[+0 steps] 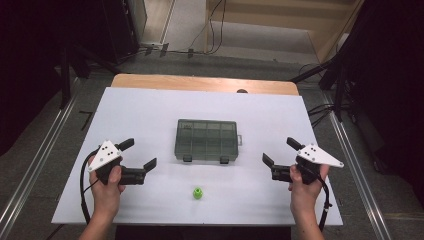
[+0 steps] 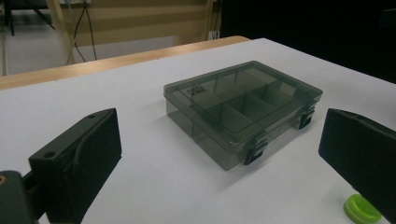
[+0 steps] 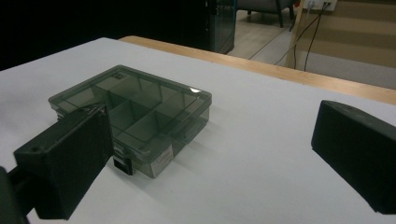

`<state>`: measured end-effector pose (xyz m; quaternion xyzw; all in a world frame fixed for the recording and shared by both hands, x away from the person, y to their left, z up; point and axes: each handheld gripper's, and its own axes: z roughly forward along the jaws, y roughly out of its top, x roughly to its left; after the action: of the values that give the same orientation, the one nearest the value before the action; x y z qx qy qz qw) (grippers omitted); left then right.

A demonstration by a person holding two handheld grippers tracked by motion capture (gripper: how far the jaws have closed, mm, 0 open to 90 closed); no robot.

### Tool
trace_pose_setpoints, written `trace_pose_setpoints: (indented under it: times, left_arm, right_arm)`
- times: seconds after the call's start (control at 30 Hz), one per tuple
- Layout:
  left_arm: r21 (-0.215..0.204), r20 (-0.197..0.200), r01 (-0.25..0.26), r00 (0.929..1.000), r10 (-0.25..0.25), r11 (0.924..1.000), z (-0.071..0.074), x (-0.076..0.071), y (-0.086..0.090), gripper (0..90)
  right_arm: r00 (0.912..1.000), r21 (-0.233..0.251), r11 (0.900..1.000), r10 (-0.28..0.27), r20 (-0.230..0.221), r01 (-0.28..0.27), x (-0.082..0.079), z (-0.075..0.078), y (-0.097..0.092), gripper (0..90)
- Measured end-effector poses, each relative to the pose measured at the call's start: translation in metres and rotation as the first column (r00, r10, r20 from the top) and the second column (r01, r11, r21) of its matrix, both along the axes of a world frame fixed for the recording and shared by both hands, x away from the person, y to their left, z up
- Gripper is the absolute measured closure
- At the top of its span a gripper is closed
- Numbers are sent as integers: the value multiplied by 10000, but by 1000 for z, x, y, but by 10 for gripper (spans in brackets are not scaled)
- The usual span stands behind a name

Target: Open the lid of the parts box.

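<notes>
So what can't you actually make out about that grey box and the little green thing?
- The compartment box: in the right gripper view its near corner sits behind a black jaw.
- Label on its lid: too small to read in the left gripper view.
- The green piece: too small in the high view to identify; in the left gripper view, cut by the bottom edge and partly behind a jaw.

No text can be read. The smoky compartment box (image 2: 243, 109) has a small embossed mark on its lid, at the corner far from the clasps, but the mark is too blurred to read.
</notes>
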<state>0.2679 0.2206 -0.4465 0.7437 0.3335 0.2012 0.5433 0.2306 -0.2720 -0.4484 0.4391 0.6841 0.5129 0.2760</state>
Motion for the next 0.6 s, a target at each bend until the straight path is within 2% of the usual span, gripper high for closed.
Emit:
trace_pose_setpoints:
  times: [0.53, 0.6]
  left_arm:
    - [-254, -162, 292, 9994, -296, 9993, -2, 9, -18, 0]
    - [-329, -192, 343, 9992, -349, 9989, -1, 11, -21, 0]
  right_arm:
    - [9989, 51, 9990, 449, -126, -448, 14, 1, 20, 0]
    - [9990, 42, 9990, 441, -101, -440, 16, 1, 22, 51]
